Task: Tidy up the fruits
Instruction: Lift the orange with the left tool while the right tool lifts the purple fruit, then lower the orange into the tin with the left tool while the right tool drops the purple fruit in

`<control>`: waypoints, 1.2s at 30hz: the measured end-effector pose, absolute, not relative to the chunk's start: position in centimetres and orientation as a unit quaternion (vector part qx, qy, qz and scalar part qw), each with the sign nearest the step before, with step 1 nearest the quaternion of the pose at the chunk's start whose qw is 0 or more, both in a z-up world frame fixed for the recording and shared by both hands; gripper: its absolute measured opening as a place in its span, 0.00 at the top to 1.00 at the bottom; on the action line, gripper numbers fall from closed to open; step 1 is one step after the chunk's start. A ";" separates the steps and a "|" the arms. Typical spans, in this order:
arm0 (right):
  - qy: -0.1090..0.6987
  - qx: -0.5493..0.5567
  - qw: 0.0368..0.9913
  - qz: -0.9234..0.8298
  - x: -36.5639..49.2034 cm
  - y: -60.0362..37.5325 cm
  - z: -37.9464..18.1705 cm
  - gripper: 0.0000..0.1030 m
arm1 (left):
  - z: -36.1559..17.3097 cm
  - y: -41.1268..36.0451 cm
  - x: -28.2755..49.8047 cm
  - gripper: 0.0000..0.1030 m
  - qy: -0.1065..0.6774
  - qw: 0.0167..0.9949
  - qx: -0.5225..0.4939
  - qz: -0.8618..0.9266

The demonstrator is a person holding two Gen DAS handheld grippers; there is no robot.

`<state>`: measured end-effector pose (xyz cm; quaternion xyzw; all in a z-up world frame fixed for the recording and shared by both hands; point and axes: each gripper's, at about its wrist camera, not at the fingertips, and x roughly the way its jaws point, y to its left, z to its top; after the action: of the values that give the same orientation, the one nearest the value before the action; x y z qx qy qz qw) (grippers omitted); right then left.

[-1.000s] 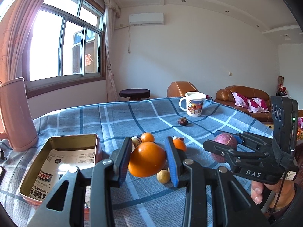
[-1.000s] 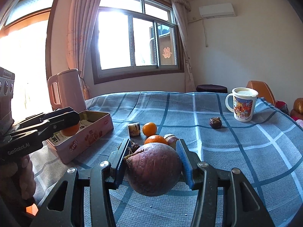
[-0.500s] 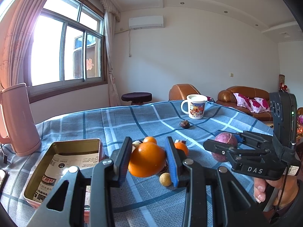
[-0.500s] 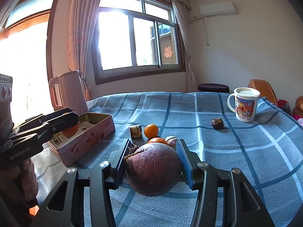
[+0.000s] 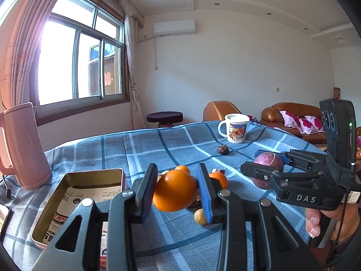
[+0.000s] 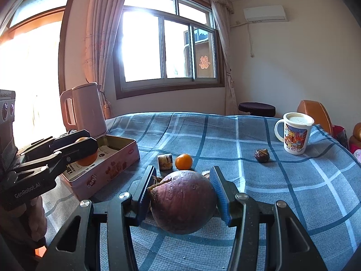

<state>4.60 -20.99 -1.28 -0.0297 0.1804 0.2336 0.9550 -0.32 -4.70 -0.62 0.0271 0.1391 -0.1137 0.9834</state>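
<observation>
L gripper (image 5: 177, 190) pinched tight on one big orange (image 5: 174, 193), up off the cloth, just right of the open tin (image 5: 74, 180). R gripper (image 6: 182, 194) clamped on one purple fruit (image 6: 182, 202), also in the air over the table (image 6: 293, 192). Loose on the cloth I count two small oranges (image 5: 217, 178), one tan ball (image 5: 199, 216), one dark fruit (image 6: 261, 155). One mug (image 6: 295, 135), one pink kettle (image 6: 83, 110).

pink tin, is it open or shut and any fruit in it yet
Open: no lid on the pink tin, its inside shows only printed paper. No fruit visible inside; the orange is clamped in the left gripper.
</observation>
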 end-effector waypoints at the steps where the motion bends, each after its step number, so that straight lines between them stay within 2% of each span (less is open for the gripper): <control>1: 0.180 -0.032 0.955 0.235 4.7 -20.8 -1.1 0.50 | -0.6 -4.6 -0.3 0.64 0.140 0.983 0.026 -0.113; 36: 0.201 -0.104 0.916 0.330 8.0 -7.8 3.1 0.50 | -0.8 4.5 2.5 0.64 0.176 0.984 -0.015 -0.039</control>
<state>8.03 -7.82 3.08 -0.1044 0.2008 0.3300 0.9164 2.52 4.47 -0.80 -0.0147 0.1760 -0.0386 0.9835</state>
